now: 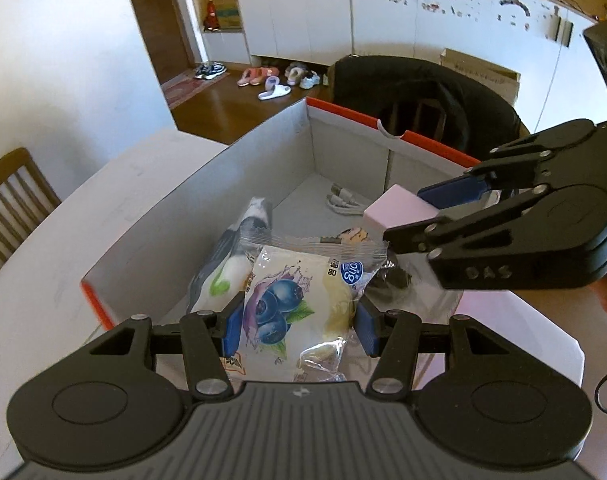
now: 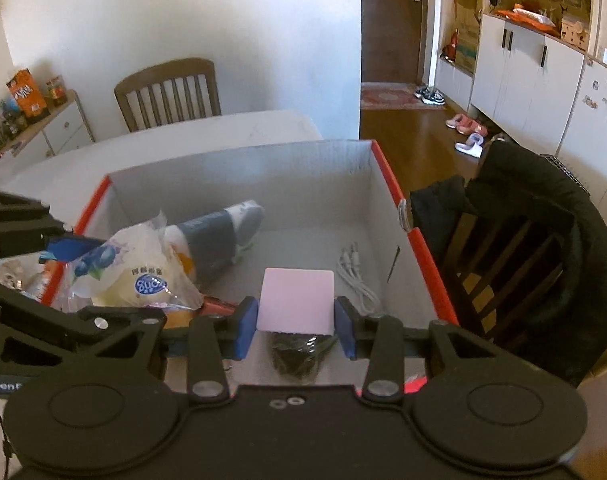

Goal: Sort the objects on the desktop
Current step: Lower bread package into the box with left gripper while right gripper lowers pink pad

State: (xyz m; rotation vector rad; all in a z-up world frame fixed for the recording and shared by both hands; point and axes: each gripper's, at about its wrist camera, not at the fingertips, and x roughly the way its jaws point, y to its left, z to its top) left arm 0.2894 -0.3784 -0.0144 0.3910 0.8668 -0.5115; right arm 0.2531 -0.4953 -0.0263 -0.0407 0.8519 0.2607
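My left gripper (image 1: 297, 326) is shut on a clear snack packet with blueberries printed on it (image 1: 291, 304), held over the near end of an open cardboard box (image 1: 207, 184) with orange edges. My right gripper (image 2: 296, 326) is shut on a pale pink block (image 2: 297, 300), also above the box. From the left wrist view the right gripper (image 1: 407, 216) comes in from the right with the pink block (image 1: 395, 210) at its tips. In the right wrist view the blueberry packet (image 2: 131, 272) hangs at the left in the left gripper's fingers (image 2: 69, 248).
Inside the box (image 2: 239, 184) lie a grey-and-white pouch (image 2: 219, 240), a white cable (image 2: 357, 276) and a dark bundle (image 2: 299, 354). The box stands on a white table (image 1: 63, 240). A chair draped with a black coat (image 2: 543, 240) is to the right; another wooden chair (image 2: 169, 92) stands beyond the table.
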